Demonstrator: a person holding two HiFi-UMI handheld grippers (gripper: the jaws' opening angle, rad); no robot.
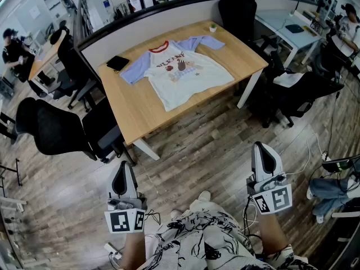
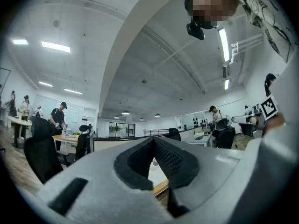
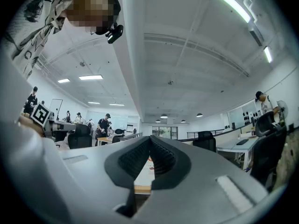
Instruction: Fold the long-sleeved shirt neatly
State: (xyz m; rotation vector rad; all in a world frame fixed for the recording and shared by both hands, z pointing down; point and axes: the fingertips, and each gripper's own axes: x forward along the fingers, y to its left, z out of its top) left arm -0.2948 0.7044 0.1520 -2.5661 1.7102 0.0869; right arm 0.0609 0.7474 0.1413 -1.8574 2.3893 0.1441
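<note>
White shirt (lilac sleeves, red collar).

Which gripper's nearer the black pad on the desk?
Left. Left gripper is short of the desk, in line with the black pad; right gripper is far to its right.

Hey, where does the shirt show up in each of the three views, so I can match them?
Head view: the shirt lies spread flat on the wooden table, upper middle.
Left gripper view: a pale sliver of it shows through the notch between the jaws, lower middle.
Right gripper view: again a pale sliver in the jaws' notch, lower middle.
Shared landmark: the table; its wooden edge sits just below the sliver in both gripper views.
</note>
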